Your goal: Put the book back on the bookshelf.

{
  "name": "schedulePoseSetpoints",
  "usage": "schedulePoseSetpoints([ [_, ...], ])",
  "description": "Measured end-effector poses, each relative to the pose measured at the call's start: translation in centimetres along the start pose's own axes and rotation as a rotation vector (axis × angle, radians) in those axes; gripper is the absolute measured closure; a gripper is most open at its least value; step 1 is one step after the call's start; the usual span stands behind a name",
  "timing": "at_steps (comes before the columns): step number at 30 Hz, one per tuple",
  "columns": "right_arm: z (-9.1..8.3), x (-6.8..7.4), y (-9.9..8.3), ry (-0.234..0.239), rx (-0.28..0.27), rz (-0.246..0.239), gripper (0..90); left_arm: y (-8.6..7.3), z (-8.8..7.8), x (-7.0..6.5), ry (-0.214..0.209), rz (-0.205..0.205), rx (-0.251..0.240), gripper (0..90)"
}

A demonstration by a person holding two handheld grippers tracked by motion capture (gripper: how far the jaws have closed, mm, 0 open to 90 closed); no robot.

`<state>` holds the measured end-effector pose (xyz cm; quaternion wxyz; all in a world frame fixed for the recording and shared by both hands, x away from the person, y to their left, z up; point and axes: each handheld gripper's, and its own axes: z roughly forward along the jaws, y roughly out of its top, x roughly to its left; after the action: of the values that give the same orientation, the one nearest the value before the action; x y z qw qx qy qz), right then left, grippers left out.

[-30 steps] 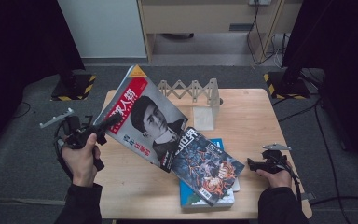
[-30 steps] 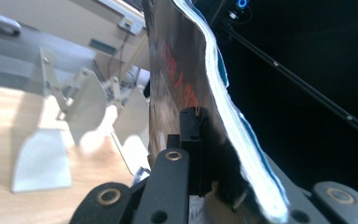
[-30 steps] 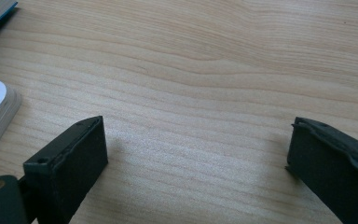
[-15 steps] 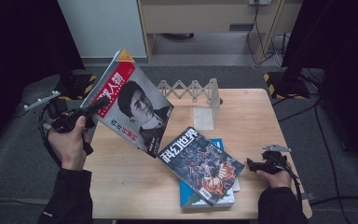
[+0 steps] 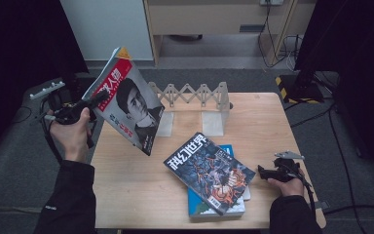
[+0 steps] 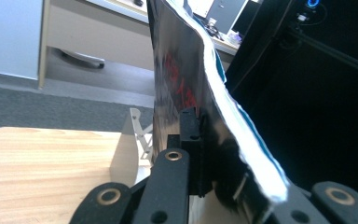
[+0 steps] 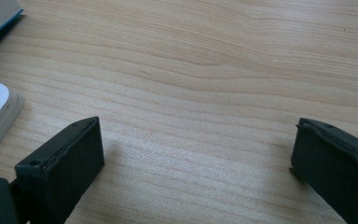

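At the left of the frame, the left hand-held gripper [image 5: 96, 99] was clamped on the edge of a glossy red-and-black portrait magazine [image 5: 129, 107], tilted above the wooden bench [image 5: 141, 185]. At lower right, the right hand-held gripper [image 5: 264, 171] rested with jaws apart, gripping nothing.

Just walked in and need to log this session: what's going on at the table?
A person works with a gripper in each hand. The left gripper is shut on a red-topped magazine, holding it tilted in the air above the table's left edge. Behind it stands an accordion-style rack. A dark-covered magazine lies on a blue book. The right gripper rests open on the table beside that stack, holding nothing.
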<state>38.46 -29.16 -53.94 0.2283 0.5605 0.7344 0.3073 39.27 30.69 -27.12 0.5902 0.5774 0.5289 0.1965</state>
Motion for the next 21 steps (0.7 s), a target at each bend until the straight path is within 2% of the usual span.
schedulePoseSetpoints([
  [6,0.0,0.0,0.0,0.0,0.0,0.0,2.5,0.0,1.7,0.0,0.032,0.011,-0.004,86.2],
  [8,0.0,0.0,0.0,0.0,0.0,0.0,2.5,0.0,2.8,0.1,0.056,0.026,0.004,86.1],
  [10,0.0,0.0,0.0,0.0,0.0,0.0,2.5,-0.1,3.2,0.1,0.064,0.029,0.004,86.1],
  [11,0.0,0.0,0.0,0.0,0.0,0.0,2.5,-0.2,4.0,0.1,0.076,0.037,0.011,86.1],
  [12,0.0,0.0,0.0,0.0,0.0,0.0,2.5,-0.2,4.0,0.1,0.076,0.037,0.011,86.1],
  [16,0.0,0.0,0.0,0.0,0.0,0.001,2.4,-1.0,6.1,0.3,0.084,0.03,0.036,86.1],
  [21,0.0,0.0,0.0,-0.001,0.0,0.001,2.4,-1.5,7.2,0.3,0.092,0.032,0.048,86.2],
])
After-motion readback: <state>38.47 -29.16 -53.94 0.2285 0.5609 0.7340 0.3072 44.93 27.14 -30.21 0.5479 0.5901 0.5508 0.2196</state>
